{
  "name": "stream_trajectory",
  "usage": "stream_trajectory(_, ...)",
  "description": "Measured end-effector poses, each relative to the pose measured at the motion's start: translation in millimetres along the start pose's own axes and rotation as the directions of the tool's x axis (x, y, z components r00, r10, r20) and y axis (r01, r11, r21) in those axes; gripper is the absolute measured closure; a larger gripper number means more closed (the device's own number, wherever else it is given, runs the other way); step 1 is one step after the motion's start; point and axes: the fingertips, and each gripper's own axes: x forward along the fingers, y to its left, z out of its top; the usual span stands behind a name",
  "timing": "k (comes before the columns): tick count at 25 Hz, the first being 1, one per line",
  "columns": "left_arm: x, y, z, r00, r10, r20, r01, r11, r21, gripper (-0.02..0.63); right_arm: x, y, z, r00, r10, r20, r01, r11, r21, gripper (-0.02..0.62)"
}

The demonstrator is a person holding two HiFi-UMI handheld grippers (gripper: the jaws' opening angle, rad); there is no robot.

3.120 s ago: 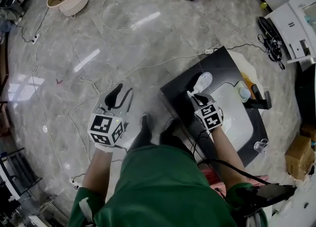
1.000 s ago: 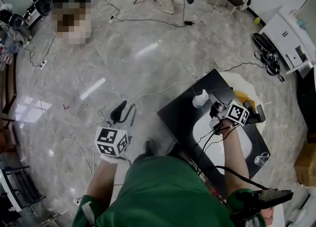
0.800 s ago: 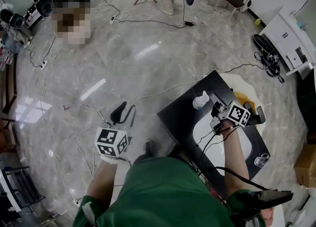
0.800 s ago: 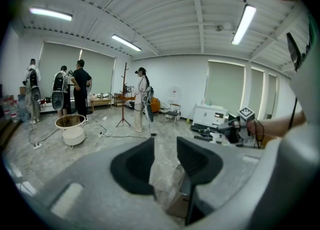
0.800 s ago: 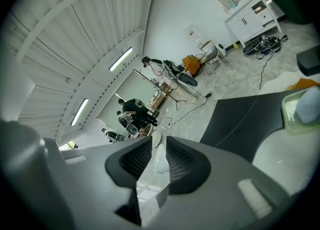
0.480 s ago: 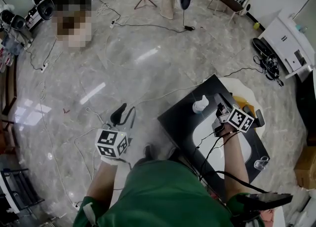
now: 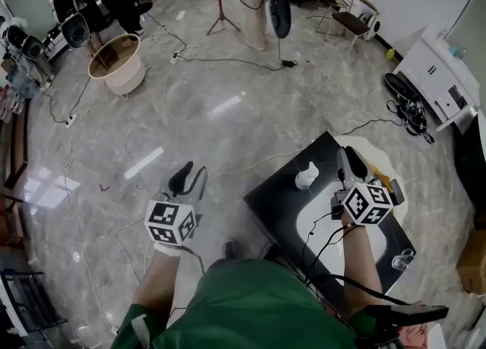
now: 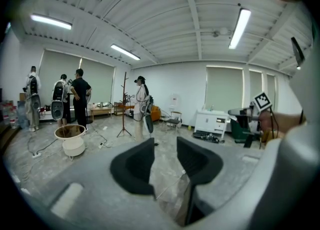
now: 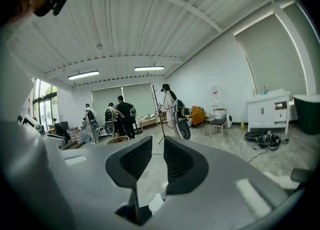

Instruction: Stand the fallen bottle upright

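A small white bottle (image 7: pixel 307 176) stands upright near the far left corner of the black table (image 7: pixel 277 196). My right gripper (image 7: pixel 351 164) hovers to the bottle's right, apart from it and raised above the table. Its jaws are open with nothing between them, and the right gripper view shows only the room past the right gripper (image 9: pixel 157 141). My left gripper (image 7: pixel 187 177) hangs over the floor, left of the table. In its own view the left gripper (image 8: pixel 165 145) is open and empty.
A white tray (image 7: pixel 380 243) lies on the table, with a clear cup (image 7: pixel 402 240) near the table's right corner. Cables run across the marble floor. A round basket (image 7: pixel 118 64) and several people are at the far end, and a white cabinet (image 7: pixel 437 74) is at the right.
The bottle, lying under the right gripper three seconds ago, now stands upright. The right gripper has drawn away to the right, risen and rolled. The left gripper has risen slightly.
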Motion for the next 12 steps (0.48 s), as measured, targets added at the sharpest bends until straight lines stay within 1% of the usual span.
stream_trajectory(2, 1, -4, 9, 1.000, -0.007, 0.018, 0.007, 1.000, 0.007, 0.468, -8, 11, 17, 0.999, 0.003, 0.044, 0.001, 0.996, -0.085, 0.522)
stream_trajectory(4, 0, -8, 17, 0.999, -0.016, 0.035, 0.015, 1.000, 0.010, 0.469, -16, 22, 32, 0.996, 0.010, 0.086, 0.002, 0.990, -0.143, 0.522)
stream_trajectory(9, 0, -11, 35, 0.997, -0.034, 0.070, 0.033, 0.999, 0.021, 0.469, -37, 49, 62, 0.983, 0.031, 0.182, 0.015, 0.969, -0.247, 0.523)
stream_trajectory(12, 0, -14, 45, 0.995, -0.043, 0.091, 0.041, 0.999, 0.017, 0.471, -49, 64, 74, 0.976, 0.047, 0.213, 0.023, 0.950, -0.311, 0.522)
